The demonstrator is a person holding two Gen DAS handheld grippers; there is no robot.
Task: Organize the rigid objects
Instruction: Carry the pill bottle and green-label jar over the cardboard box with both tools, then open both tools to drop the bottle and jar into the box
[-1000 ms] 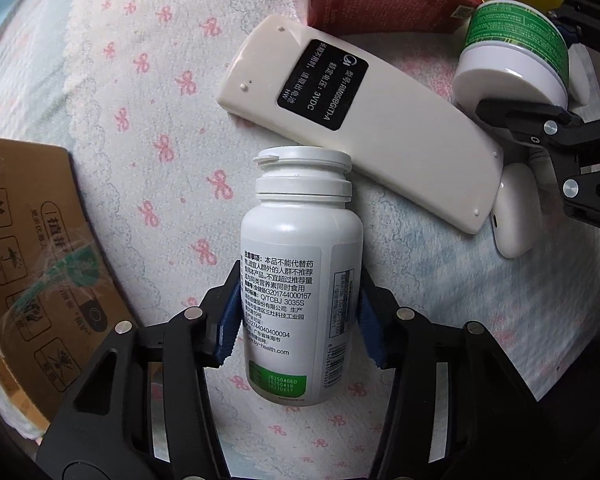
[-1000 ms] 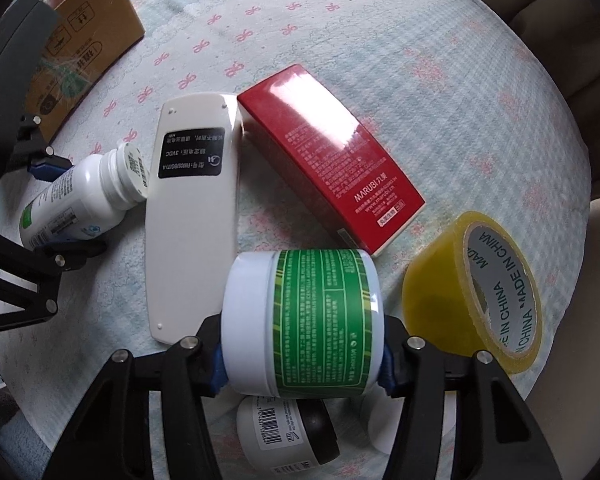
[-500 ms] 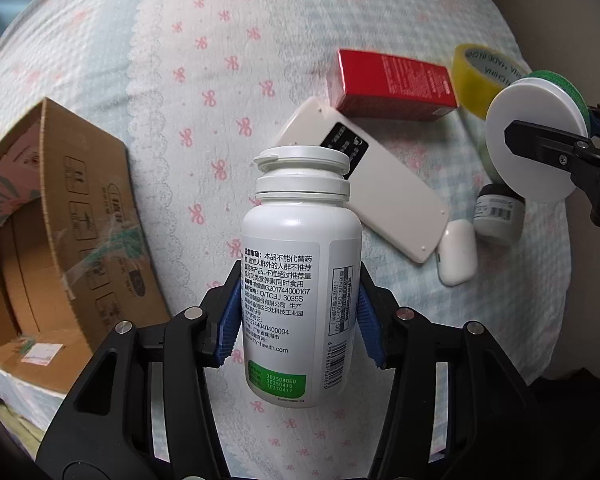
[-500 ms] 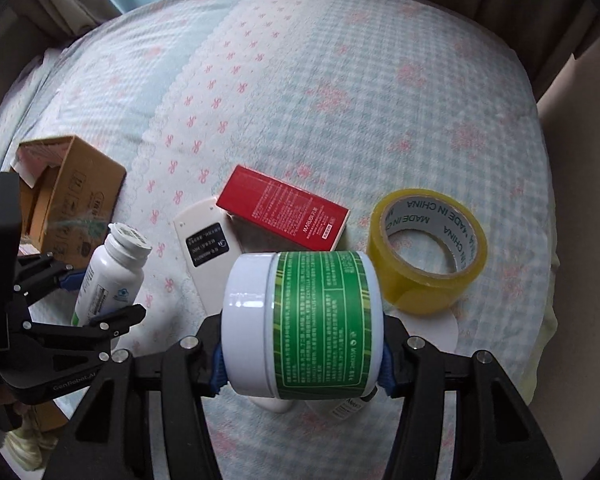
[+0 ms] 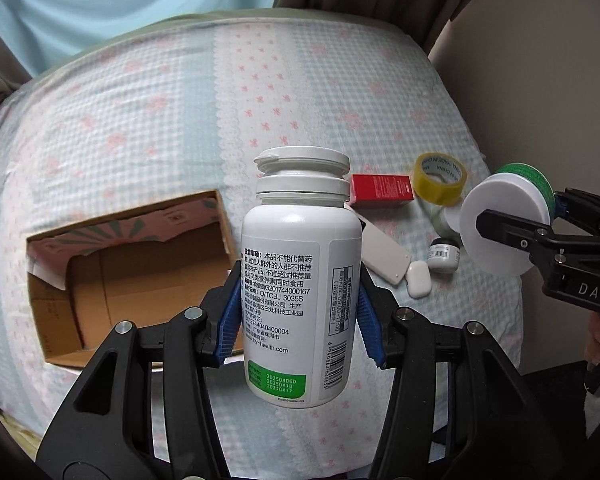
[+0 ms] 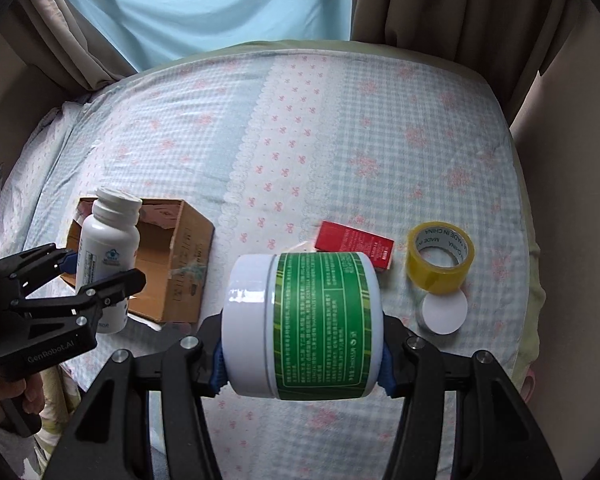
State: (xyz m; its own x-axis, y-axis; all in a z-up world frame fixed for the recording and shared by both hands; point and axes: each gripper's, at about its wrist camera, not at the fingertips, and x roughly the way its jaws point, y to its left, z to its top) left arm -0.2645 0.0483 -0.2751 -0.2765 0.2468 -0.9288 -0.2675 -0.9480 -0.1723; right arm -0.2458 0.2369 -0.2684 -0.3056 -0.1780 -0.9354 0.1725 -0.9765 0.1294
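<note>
A: Where are the two containers?

B: Both are in the air above the bed. The left tool (image 5: 300, 322) is clamped on the white pill bottle (image 5: 300, 280), blue pads on its lower body, cap pointing away. The right tool (image 6: 302, 354) grips the green-labelled jar (image 6: 304, 326) on its side, pads on lid and base.

A: How will they handle?

B: Probably stiff plastic, light, smooth-walled. The bottle could slip, so the grip across the straight label band looks sound. The jar is wide and fills the jaws; end-to-end suits it.

A: Where next?

B: Likely the open cardboard box (image 5: 140, 268) near the bed's left edge. The red carton (image 6: 354, 244), yellow tape roll (image 6: 440, 256), remote (image 5: 384, 258) and earbud case (image 5: 418, 284) lie by the right edge.
</note>
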